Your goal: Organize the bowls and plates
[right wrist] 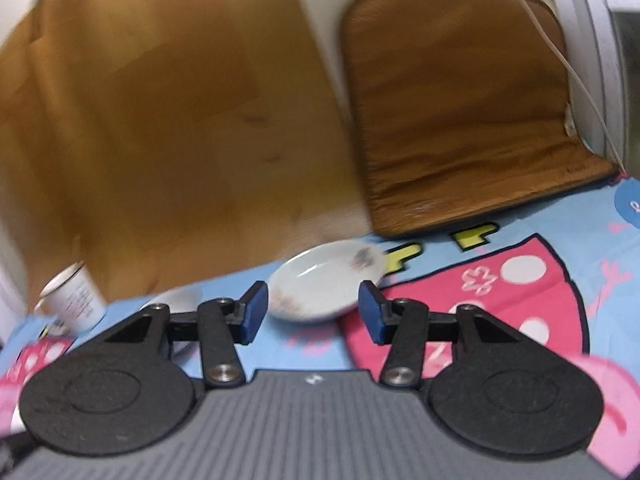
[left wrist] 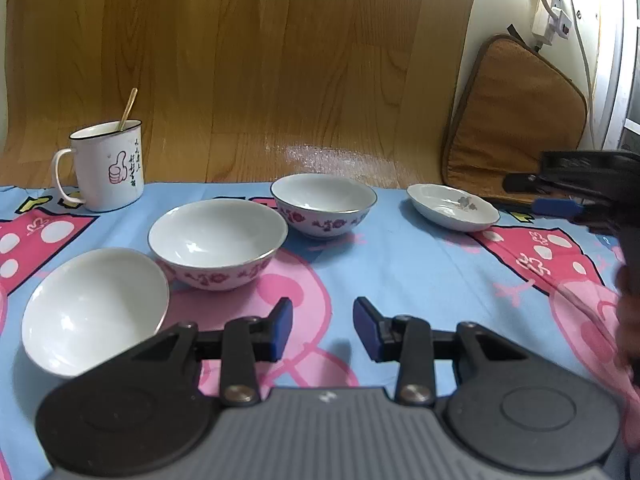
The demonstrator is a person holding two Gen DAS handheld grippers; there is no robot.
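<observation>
Three bowls stand in a diagonal row on the cartoon cloth in the left wrist view: a plain white bowl (left wrist: 94,312) at the near left, then a red-flowered bowl (left wrist: 218,242), then a second flowered bowl (left wrist: 324,204) farther back. A small shallow plate (left wrist: 454,206) lies at the far right. My left gripper (left wrist: 322,326) hovers open over bare cloth in front of the bowls, with nothing between its fingers. My right gripper (left wrist: 560,200) enters from the right edge, near the plate. In the blurred right wrist view it (right wrist: 312,312) is open, and the plate (right wrist: 324,284) lies just beyond its fingertips, untouched.
A white enamel mug (left wrist: 106,166) with a spoon stands at the far left of the blue-and-pink cloth (left wrist: 400,264). A brown cushion (left wrist: 516,120) leans against the wall behind the plate. White cables (left wrist: 584,52) hang at the right. Wood flooring lies beyond the cloth.
</observation>
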